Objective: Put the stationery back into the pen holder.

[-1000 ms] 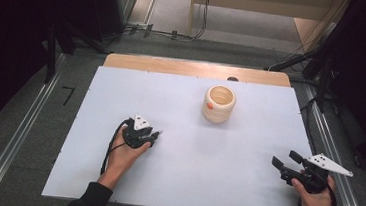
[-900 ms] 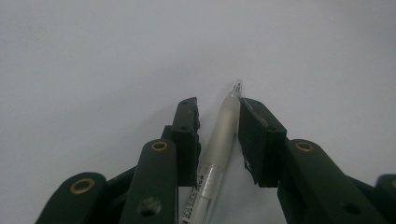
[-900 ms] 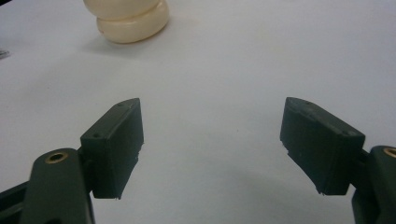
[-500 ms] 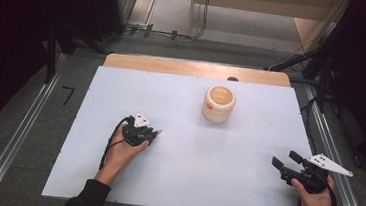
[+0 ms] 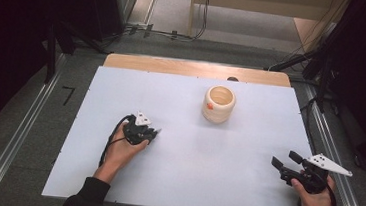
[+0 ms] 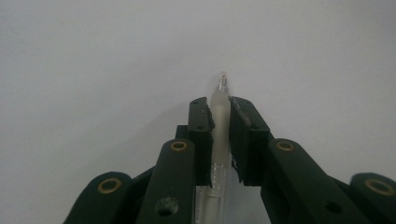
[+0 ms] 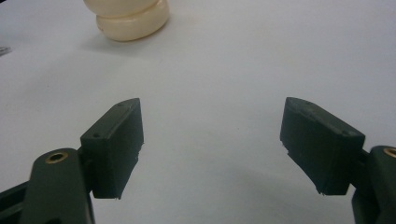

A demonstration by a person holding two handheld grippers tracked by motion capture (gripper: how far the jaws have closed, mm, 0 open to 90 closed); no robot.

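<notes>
Over on the left, the left gripper sits low on the white worktop, the person's left hand wrapped around it from behind and a dark sleeve coming in at the bottom edge. Its cable loops back along the wrist. From the left gripper view, the fingers are clenched tight on a translucent pen, the barrel running straight up between the two black pads and the pointed tip poking out just past them, close above the worktop surface.

Moving to the middle, a cream-coloured ribbed cup stands upright toward the far side of the worktop, mouth open to the ceiling, a small orange mark on its near wall. It stands well apart from both grippers. In the right gripper view its bulging base shows at the top left.

And on the right, the right gripper is near the worktop's right edge, held in the right hand, the grey three-cornered plate on top. Its fingers are spread wide, released, nothing between them but bare white worktop.
</notes>
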